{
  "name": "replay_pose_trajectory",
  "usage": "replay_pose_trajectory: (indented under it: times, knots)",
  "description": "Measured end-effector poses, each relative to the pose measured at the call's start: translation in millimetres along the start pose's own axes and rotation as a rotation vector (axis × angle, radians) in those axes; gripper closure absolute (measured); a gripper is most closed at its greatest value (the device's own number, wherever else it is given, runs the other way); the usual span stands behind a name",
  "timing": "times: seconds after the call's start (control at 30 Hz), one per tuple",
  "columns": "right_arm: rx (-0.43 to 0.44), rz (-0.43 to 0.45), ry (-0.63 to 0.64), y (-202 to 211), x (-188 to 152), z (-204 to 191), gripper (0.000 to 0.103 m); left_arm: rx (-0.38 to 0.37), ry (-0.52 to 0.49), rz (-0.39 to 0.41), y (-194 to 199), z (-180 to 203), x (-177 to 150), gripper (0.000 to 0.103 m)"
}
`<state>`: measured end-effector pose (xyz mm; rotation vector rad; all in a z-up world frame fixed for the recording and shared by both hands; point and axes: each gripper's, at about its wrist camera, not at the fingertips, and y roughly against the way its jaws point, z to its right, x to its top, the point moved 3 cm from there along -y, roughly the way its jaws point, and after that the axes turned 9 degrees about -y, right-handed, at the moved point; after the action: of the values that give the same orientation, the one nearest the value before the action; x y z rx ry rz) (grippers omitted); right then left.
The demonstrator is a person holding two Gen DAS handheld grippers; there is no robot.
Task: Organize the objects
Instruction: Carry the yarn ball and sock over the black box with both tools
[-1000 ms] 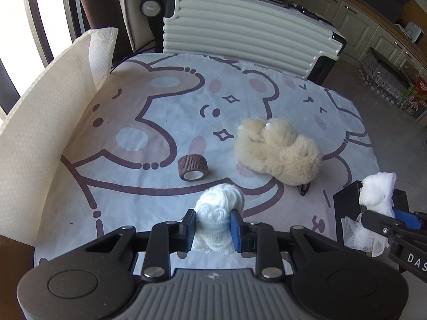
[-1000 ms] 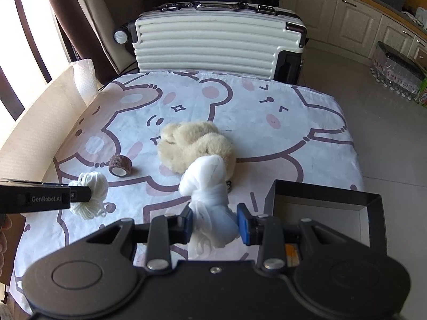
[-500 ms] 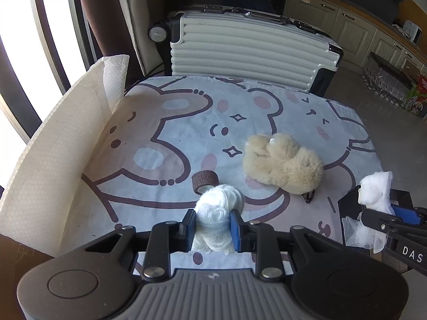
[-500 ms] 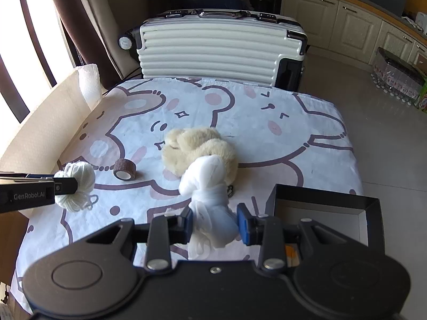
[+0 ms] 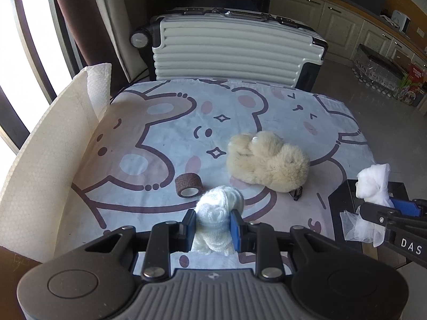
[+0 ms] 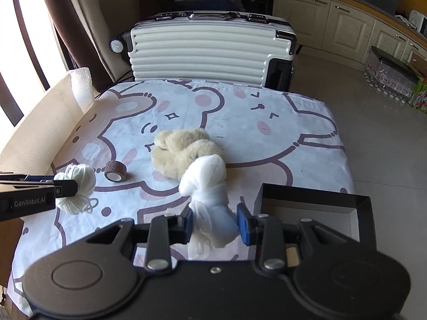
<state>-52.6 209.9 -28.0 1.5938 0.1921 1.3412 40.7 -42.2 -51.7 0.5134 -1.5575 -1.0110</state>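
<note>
The left tool (image 5: 212,222) is clamped on a cream ball of yarn (image 5: 218,213), its blue pads pressing the soft bundle from both sides, and it hangs clear above the near edge of the table (image 5: 165,133) with its bear-print cloth. The right tool (image 6: 214,222) is closed on a knotted bundle of white gauze (image 6: 208,186), held just left of the open black box (image 6: 315,208) at the table's near right corner. The box looks like the likely place for both bundles, so the sensible way is for the right tool to carry the gauze over the box's near wall, lower it well inside, and only then release, since loose trailing ends could catch on the rim. The left tool would do best to wait aside until the right one is out of the box, then follow the same path, keeping the yarn's dangling strand from dragging across the cloth. A brown tape roll (image 5: 188,185) and a beige plush toy (image 5: 267,161) lie on the table between the two tools and are best passed above, not brushed.
</note>
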Motion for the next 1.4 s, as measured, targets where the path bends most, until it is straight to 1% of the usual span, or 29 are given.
replay_pose_trajectory:
  times: [0.37,0.63,0.9,1.13,1.2,1.33,1.4]
  knots:
    - [-0.055,0.007,-0.065,8.0,-2.8,51.0,0.069,-0.049,-0.082,0.006,-7.1,54.4,10.7,0.074]
    - [-0.091,0.022,-0.113,19.3,-6.6,90.6,0.069,-0.099,-0.127,0.018,-8.0,95.1,17.9,0.074]
    - [-0.127,0.039,-0.175,31.2,-12.7,129.0,0.069,-0.174,-0.145,0.028,-8.1,132.1,22.3,0.074]
    - [-0.141,0.033,-0.188,32.6,-17.0,145.9,0.069,-0.215,-0.146,0.030,-10.7,150.0,24.3,0.074]
    - [-0.146,0.031,-0.188,32.2,-17.9,148.8,0.069,-0.245,-0.131,0.036,-11.3,153.4,25.6,0.074]
    - [-0.147,0.025,-0.185,28.3,-18.8,150.7,0.069,-0.338,-0.085,0.053,-14.8,160.4,28.5,0.074]
    - [-0.146,0.019,-0.175,24.0,-19.4,149.5,0.069,-0.365,-0.072,0.056,-19.1,165.3,30.0,0.074]
